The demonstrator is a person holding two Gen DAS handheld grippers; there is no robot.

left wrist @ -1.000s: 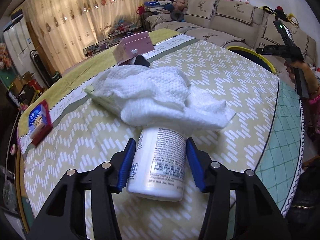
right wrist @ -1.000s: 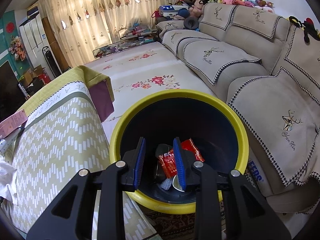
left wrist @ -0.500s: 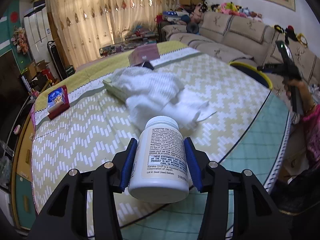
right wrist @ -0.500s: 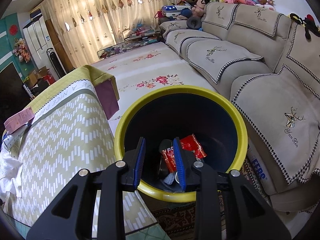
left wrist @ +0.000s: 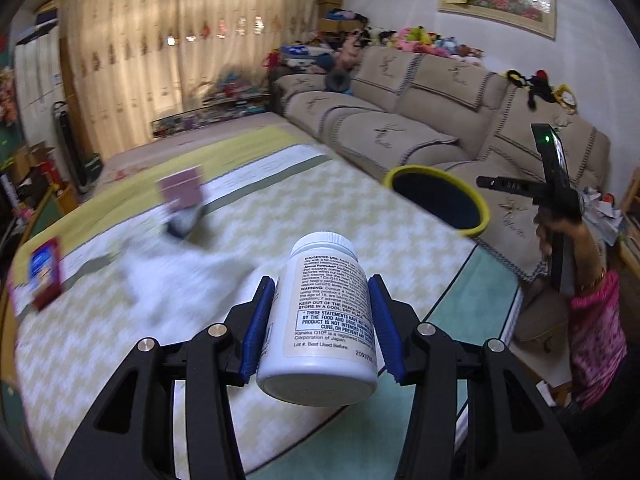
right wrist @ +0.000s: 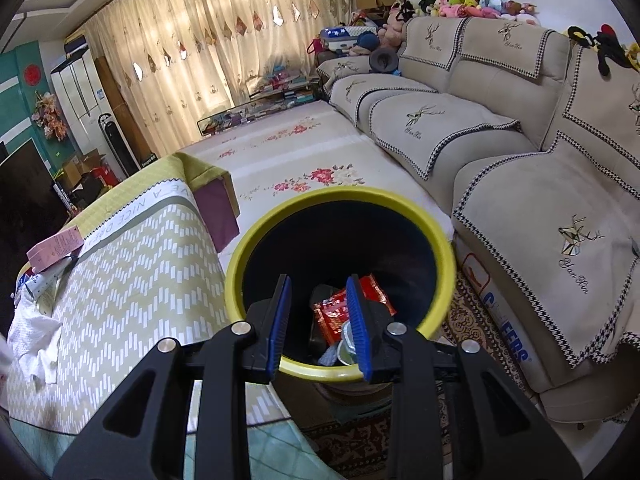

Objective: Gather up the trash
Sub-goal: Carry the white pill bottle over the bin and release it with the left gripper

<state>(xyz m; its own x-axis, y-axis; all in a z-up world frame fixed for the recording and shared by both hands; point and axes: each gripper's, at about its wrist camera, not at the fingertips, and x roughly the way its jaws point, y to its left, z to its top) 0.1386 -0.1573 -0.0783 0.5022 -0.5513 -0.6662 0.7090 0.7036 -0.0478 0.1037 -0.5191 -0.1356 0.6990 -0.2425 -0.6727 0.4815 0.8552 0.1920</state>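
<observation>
White plastic pill bottle (left wrist: 326,316) is clamped in the left gripper (left wrist: 320,324); carry it right, level, over the yellow-rimmed bin (left wrist: 440,200). Right gripper (right wrist: 318,320) hovers narrow, empty.

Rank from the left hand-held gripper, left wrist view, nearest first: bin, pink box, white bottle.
1. white bottle: clamped in the left hand-held gripper.
2. pink box: on the table, up left, blurred.
3. bin: beyond the table's right edge, by the sofa.
</observation>
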